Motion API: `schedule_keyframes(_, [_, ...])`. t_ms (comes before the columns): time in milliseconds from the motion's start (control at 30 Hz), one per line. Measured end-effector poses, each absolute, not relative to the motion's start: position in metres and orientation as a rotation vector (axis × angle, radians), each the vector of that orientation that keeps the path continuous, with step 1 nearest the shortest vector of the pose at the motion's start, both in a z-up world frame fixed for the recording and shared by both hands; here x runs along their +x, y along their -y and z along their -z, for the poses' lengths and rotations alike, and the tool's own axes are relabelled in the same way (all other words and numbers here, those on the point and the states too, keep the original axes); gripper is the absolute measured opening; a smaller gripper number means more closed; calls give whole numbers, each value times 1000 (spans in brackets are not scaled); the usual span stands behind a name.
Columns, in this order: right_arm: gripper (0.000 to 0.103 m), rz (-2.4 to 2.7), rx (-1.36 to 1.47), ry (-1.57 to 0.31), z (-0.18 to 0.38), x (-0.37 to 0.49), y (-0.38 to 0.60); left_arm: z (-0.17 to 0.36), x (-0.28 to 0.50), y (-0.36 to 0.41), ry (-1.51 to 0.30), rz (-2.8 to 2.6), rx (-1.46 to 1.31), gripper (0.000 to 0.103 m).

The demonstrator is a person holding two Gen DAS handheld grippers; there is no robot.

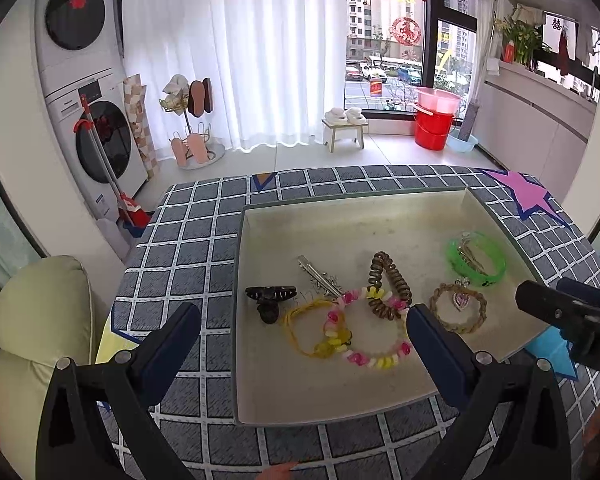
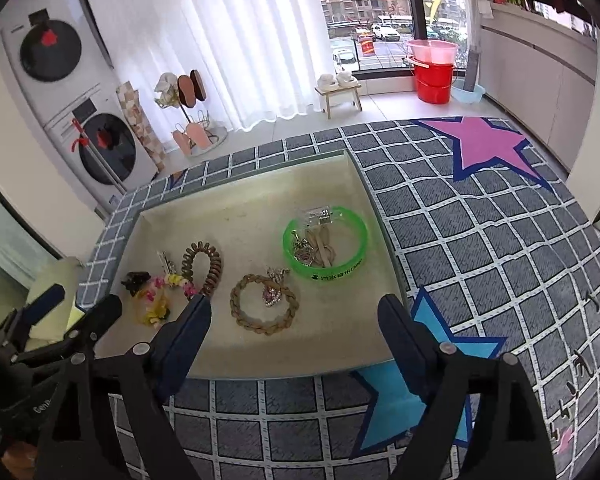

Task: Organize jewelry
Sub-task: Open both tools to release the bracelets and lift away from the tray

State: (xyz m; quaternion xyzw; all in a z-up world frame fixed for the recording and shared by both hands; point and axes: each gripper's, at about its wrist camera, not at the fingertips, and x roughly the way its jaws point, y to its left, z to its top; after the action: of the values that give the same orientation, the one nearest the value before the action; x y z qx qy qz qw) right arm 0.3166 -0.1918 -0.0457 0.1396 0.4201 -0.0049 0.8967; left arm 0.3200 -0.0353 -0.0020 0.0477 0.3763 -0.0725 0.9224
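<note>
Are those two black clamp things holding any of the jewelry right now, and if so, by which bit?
Nothing is held. The left hand-held gripper and the right hand-held gripper both stand open above the tray, with no jewelry between their fingers.

This is a home, in a laundry or balcony room. Two washing machines [image 1: 88, 92] stand stacked against the wall, with a mop [image 1: 112, 176] leaning beside them. A slipper rack [image 1: 192, 128] stands by long white curtains [image 1: 236, 52]. A red bucket [image 1: 434, 126] and a small stool [image 1: 344, 130] sit before a big window [image 1: 384, 32] that looks onto apartment blocks.
</note>
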Motion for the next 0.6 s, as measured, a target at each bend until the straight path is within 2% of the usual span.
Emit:
schedule_keyframes(333, [90,17,171,-842,40,314,175,5,315,36,-778,127,126,103])
schedule_keyframes(600, [90,-5,195,-954,52,317,174,6,308,32,-781,112,126,103])
